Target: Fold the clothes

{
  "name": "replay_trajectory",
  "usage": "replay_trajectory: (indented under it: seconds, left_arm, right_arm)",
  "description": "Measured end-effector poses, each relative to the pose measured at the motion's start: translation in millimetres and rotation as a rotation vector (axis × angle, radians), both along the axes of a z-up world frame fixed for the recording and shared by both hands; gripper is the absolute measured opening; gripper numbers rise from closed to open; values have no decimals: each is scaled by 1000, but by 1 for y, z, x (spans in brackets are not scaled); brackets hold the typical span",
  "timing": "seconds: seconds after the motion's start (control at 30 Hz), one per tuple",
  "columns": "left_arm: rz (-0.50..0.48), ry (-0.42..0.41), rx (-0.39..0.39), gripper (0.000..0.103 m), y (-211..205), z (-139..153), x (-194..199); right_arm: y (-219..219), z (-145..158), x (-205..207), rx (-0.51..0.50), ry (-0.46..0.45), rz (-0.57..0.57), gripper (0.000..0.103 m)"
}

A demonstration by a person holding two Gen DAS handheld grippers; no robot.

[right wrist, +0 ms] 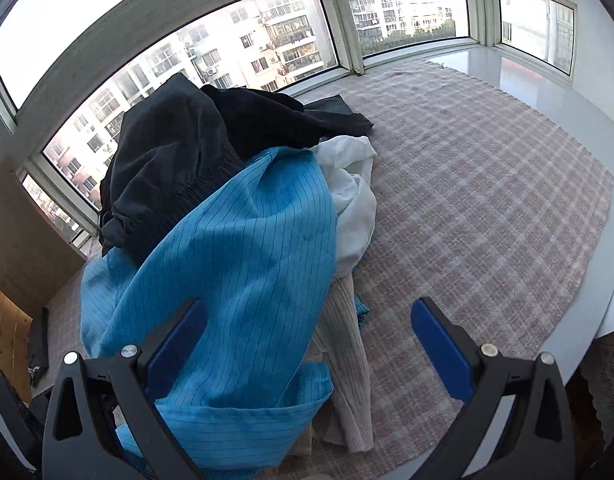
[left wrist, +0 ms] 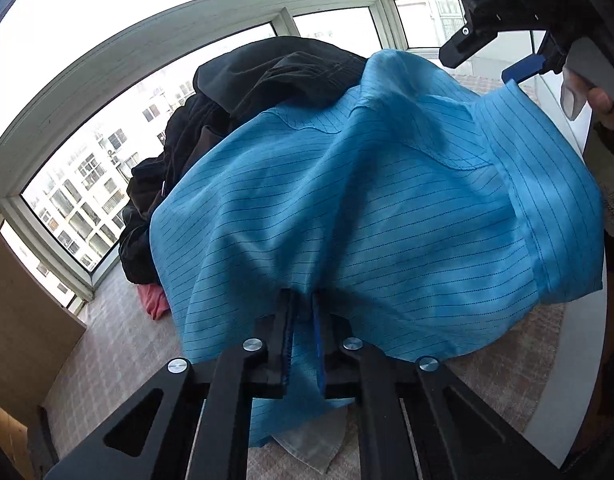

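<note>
A blue pinstriped garment fills the left wrist view, draped over a heap of dark clothes. My left gripper is shut on a fold of the blue garment's near edge. The right gripper appears at the top right of that view, above the garment's far corner. In the right wrist view the blue garment lies over the dark clothes, next to a white cloth and a beige knit. My right gripper hangs open above them, its left finger over the blue fabric.
The clothes lie on a pink-and-white checked mat on a white window platform. A pink cloth peeks from under the pile. Window frames run along the far side. A wooden panel stands at the left.
</note>
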State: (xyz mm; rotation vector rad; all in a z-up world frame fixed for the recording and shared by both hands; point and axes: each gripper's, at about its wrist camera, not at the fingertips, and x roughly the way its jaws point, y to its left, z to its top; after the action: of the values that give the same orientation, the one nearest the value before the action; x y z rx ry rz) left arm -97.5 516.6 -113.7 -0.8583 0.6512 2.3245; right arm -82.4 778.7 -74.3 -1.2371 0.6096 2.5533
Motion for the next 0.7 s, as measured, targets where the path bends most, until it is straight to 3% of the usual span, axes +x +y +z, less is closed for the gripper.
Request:
replay_trajectory:
  seconds: [0.13, 0.2, 0.23, 0.27, 0.3, 0.33, 0.43, 0.5, 0.53, 0.6, 0.67, 0.7]
  left_arm:
    - [62, -62, 71, 4, -28, 15, -18]
    - [75, -51, 83, 4, -38, 20, -21]
    - [78, -51, 85, 3, -41, 22, -22]
    - [87, -47, 82, 0, -43, 22, -24]
    - [96, -43, 79, 0, -45, 22, -26]
    - [101, -49, 83, 0, -46, 22, -30]
    - [105, -86, 97, 0, -49, 20, -39]
    - [125, -96, 115, 8, -53, 21, -45]
    - [135, -106, 126, 14, -55, 23, -50]
    - [162, -104, 139, 49, -63, 30, -61]
    - [186, -71, 147, 49, -73, 41, -72]
    - [198, -55, 151, 49, -79, 46, -77]
  right_arm:
    - [-14, -19, -33, -27, -59, 85, 103]
    - [-20, -22, -36, -28, -42, 108, 95]
    - [-21, -21, -35, -30, -29, 116, 76]
    - [-21, -19, -35, -44, -19, 126, 44]
    - [-19, -18, -35, -68, -16, 139, 30]
    - [-19, -14, -35, -66, -11, 146, 24]
    - [-21, 2, -31, -10, 10, 153, 20]
    - [-21, 17, -26, 52, 36, 149, 16]
    - [-21, 24, -23, 83, 48, 147, 16]
    - [-11, 38, -17, 146, 71, 94, 16]
    - [-8, 46, -20, 282, 0, 38, 25]
    - [-15, 55, -21, 351, -10, 37, 26]
